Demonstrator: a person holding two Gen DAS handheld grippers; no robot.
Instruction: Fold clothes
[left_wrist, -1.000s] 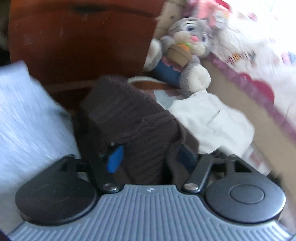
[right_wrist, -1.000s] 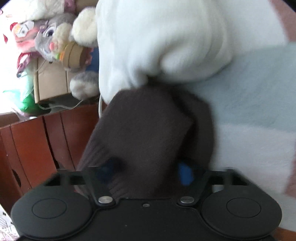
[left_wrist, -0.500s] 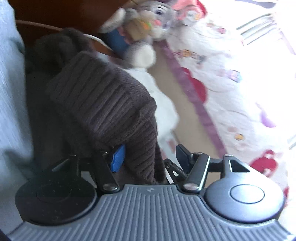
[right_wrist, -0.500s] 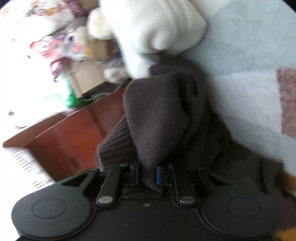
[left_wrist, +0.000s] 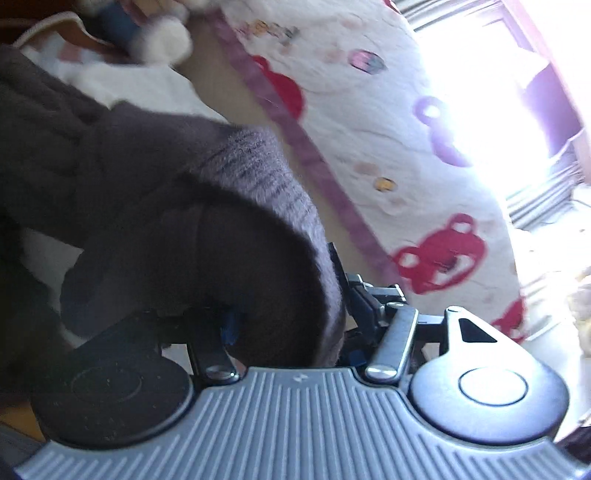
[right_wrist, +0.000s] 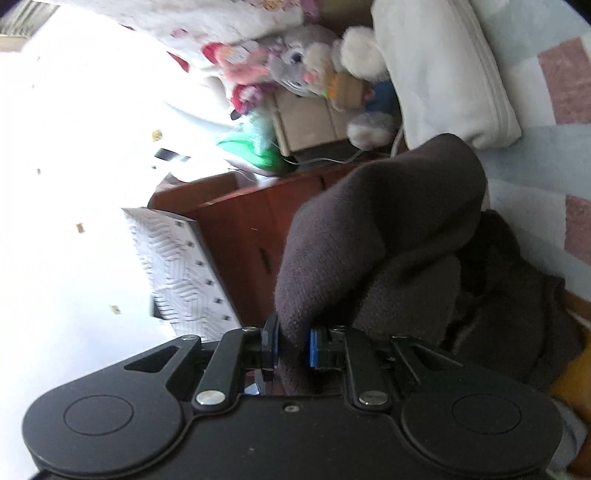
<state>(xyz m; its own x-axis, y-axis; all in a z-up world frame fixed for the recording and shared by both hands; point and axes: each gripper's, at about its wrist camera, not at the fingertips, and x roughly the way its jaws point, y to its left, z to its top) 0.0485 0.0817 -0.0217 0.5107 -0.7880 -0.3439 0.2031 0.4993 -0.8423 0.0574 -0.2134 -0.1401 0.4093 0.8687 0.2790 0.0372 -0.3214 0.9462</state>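
Right gripper (right_wrist: 291, 347) is clamped on the brown knit sweater (right_wrist: 376, 236). Left gripper (left_wrist: 291, 314) is fabric-covered; grip cannot be confirmed. Recommend raising both evenly to keep the hem taut.

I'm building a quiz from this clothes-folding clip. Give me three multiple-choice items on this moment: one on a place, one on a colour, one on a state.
1. In the right wrist view, where does the grey plush rabbit sit?
A. Beside the folded white fleece garment
B. Between the gripper fingers
C. On the pale blue rug

2. What colour is the ribbed knit sweater being handled?
A. Red
B. Dark brown
C. Green

3. How does the right gripper stand?
A. Wide open and free
B. Shut on the sweater
C. Out of view

Answers:
1 A: the rabbit lies up against the white garment's edge.
2 B: the knit is dark brown in both views.
3 B: its blue pads pinch a fold of the knit between them.
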